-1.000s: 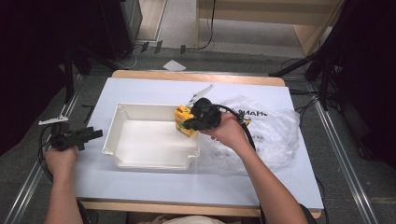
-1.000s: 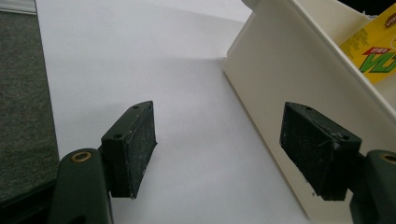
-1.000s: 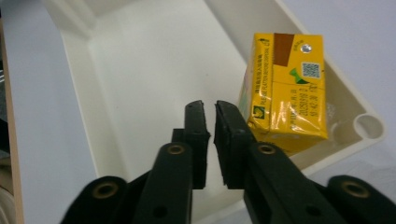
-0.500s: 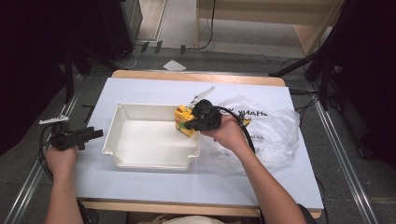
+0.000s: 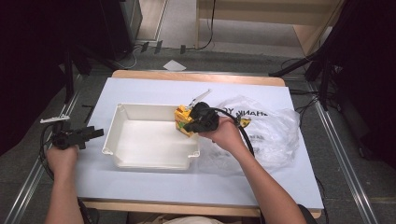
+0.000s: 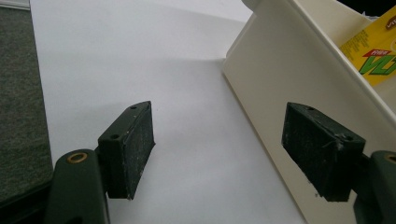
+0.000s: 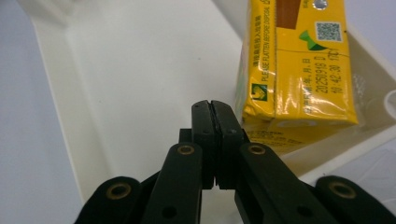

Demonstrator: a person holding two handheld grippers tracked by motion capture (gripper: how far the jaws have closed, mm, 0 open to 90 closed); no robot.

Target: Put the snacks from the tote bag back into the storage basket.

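We judged the yellow carton [image 7: 293,70] just placed, leaning in the tray's [image 5: 149,161] right corner beside our closed, empty right hand-held gripper [image 7: 215,108], which should next withdraw toward the bag [image 5: 271,130]; the left hand-held gripper [image 6: 233,149] waited apart.

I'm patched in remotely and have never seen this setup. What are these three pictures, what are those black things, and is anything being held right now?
No robot arm here: a person holds a two-jaw hand gripper in each hand. The high view looks down on the table from above the person's side. There the left gripper sits at the table's left edge, and the right gripper is at the right end of the white tray.

The other two pictures come from cameras riding on the grippers, looking along their black jaws. In the left gripper view the jaws stand wide apart, holding nothing, beside the tray's outer wall. In the right gripper view the jaws are pressed together, holding nothing, just beside the yellow drink cartons in the tray's corner.

A clear plastic bag lies right of the tray.
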